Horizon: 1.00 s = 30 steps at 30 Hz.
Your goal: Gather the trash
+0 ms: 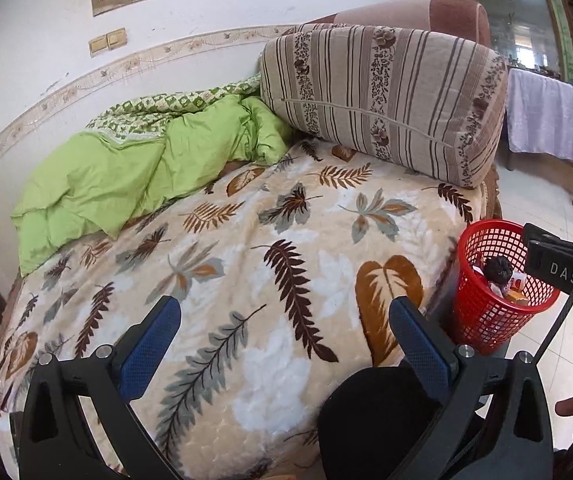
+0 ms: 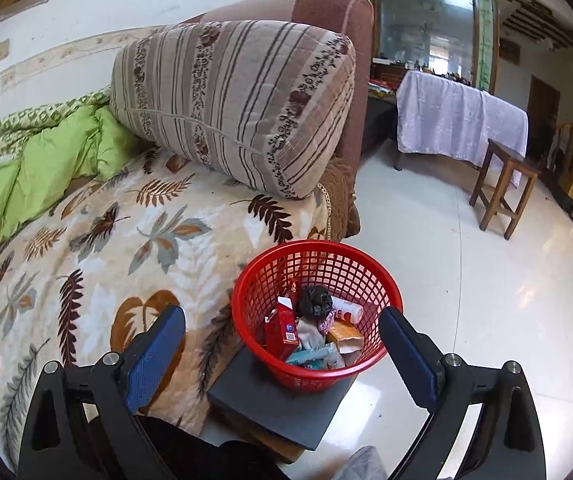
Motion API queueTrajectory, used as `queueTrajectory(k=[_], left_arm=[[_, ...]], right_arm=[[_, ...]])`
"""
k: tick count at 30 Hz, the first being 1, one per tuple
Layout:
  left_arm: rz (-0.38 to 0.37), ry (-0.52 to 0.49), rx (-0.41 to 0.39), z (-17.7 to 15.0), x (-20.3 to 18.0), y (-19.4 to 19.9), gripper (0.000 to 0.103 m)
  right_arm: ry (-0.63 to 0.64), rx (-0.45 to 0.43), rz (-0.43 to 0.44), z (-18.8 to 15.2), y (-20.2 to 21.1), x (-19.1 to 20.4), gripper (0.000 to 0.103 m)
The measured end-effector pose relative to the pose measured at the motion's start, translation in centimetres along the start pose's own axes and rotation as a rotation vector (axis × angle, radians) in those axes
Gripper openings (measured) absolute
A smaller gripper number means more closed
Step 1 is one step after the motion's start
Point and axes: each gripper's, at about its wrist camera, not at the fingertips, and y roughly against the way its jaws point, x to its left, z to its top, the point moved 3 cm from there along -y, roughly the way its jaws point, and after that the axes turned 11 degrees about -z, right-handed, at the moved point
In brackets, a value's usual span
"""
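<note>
Trash [image 2: 314, 332] filling red basket [image 2: 382, 280] on dark box [image 2: 262, 400], left tool [image 1: 284, 344] and right tool [image 2: 282, 348] spread, empty

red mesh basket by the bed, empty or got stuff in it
Not empty. The red plastic mesh basket stands upright on a dark flat box and holds a red carton, a black crumpled wad and other wrappers, below the rim.

The bed [image 1: 246, 280] carries a leaf-print blanket [image 2: 98, 248]; on it, at ten o'clock, a rumpled green quilt [image 1: 126, 176]; at one o'clock, a striped cushion [image 1: 386, 100] leaning on the headrest; the tiled floor [image 2: 466, 300] bears a dark flat box [image 2: 278, 400], perhaps on another box; on it stands the red basket [image 2: 366, 276]; a stool [image 2: 502, 188] at two o'clock.
</note>
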Motion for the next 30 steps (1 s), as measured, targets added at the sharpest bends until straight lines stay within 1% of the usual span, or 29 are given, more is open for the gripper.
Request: queueTrajectory(k=[6,9,30], left_arm=[[-0.024,0.029,0.018,-0.18,0.24,-0.45,0.103],[-0.02,0.04,0.019,-0.2,0.36,-0.51,0.103],[-0.027,0.04,0.037,-0.34,0.15,-0.75,0.103]], right_arm=[[-0.001,0.009,0.001,0.04,-0.37,0.25,0.098],[0.004,0.013,0.005,-0.01,-0.47,0.38,0.098],[0.002,0.022,0.01,-0.04,-0.83,0.33,0.098]])
